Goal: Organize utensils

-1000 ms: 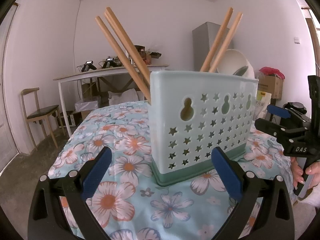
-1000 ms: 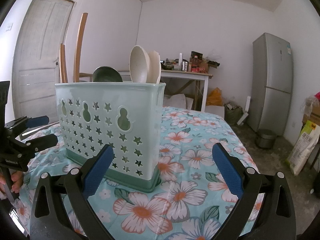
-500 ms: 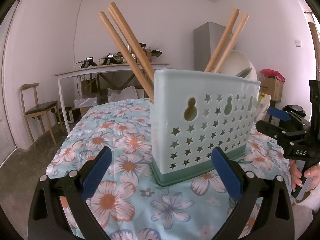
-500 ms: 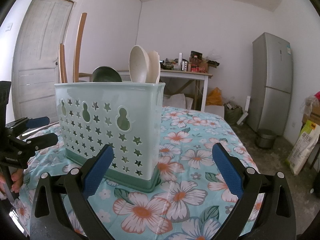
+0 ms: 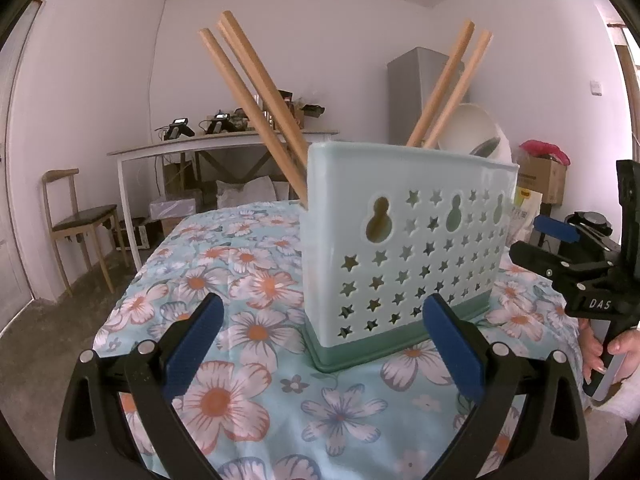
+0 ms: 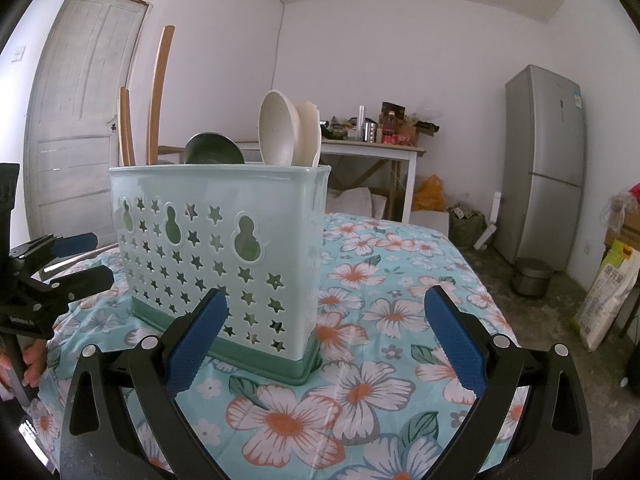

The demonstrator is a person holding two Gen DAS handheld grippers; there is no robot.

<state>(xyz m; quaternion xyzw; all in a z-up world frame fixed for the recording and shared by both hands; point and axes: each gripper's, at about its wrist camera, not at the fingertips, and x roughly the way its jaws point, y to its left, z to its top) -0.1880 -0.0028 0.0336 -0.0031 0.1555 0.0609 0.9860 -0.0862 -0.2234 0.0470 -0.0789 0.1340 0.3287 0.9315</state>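
A: What stands at the centre of both views?

B: A pale green holder (image 5: pixel 404 256) pierced with star-shaped holes, upright on a darker green base, resting on the desk (image 5: pixel 256 280) — its top covered by a light blue cloth printed with flowers.

A: And what does the holder contain?

B: At the end nearer the left wrist camera, wooden chopsticks (image 5: pixel 256 92) lean out in two pairs, crossing in a V. At the other end, seen best from the right wrist, two white spoons (image 6: pixel 288 132) stand bowl-up beside a dark green spoon (image 6: pixel 214 150), with the chopsticks behind.

A: State of the left gripper (image 5: pixel 320 344)?

B: Its blue-padded fingers (image 5: pixel 192 340) are spread wide with nothing between them; the near corner of the holder lies ahead of the gap, not touched.

A: And the right gripper (image 6: pixel 324 340)?

B: Likewise spread wide and empty — its left finger (image 6: pixel 196 340) overlaps the holder's front face in the picture, though contact cannot be told.

A: Do the two tools see each other?

B: Yes. Each appears at the edge of the other's view, on opposite sides of the holder, with a hand (image 5: pixel 600 354) on its handle.

A: Background?

B: A wooden chair (image 5: pixel 76 220), a white side table (image 5: pixel 216 148), a grey refrigerator (image 6: pixel 544 164) and a closed door (image 6: pixel 76 120).
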